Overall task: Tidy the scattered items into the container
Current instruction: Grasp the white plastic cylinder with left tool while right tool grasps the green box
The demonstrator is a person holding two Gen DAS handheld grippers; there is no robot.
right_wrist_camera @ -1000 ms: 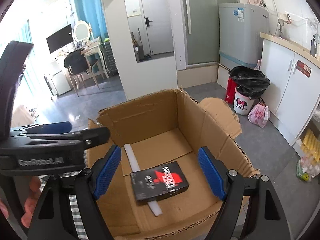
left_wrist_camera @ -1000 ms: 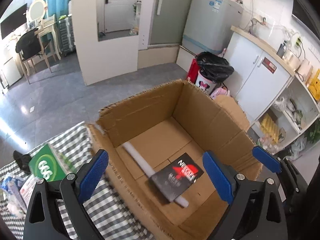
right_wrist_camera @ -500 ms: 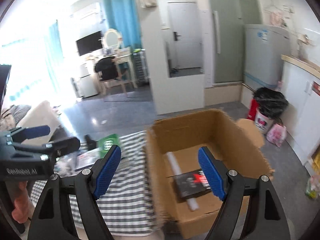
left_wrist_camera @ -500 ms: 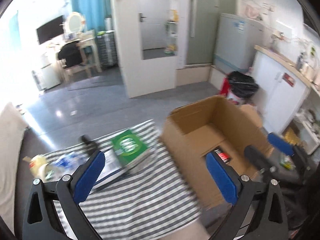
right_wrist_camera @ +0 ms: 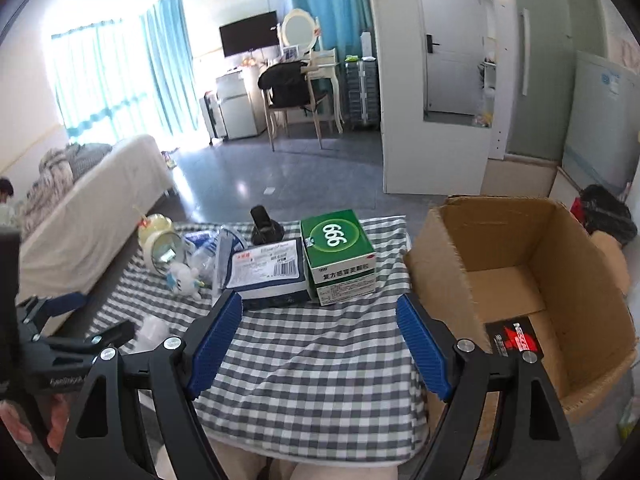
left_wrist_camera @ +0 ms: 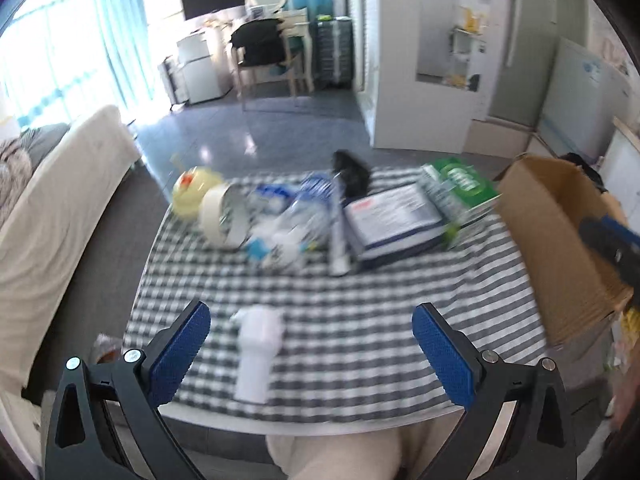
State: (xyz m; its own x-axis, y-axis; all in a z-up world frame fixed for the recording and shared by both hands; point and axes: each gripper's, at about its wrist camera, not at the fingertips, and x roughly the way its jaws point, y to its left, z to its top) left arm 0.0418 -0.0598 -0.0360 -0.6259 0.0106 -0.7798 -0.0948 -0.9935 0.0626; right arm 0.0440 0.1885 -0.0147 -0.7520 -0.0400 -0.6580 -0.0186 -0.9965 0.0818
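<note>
The left gripper (left_wrist_camera: 311,344) is spread wide and holds nothing; between its blue pads, low in the frame, a white bottle (left_wrist_camera: 257,354) lies on the checked tablecloth (left_wrist_camera: 360,320). The right gripper (right_wrist_camera: 319,347) is also wide apart and empty above the cloth. Just above it in the frame sit a green box marked 999 (right_wrist_camera: 340,254) and, touching its left side, a flat blue-and-white packet (right_wrist_camera: 269,272). Further left lie a small plush toy (right_wrist_camera: 185,276) and a yellow cup (right_wrist_camera: 157,236). At the right edge stands the open cardboard box (right_wrist_camera: 448,264), with a black-and-red box (right_wrist_camera: 516,340) on its floor.
</note>
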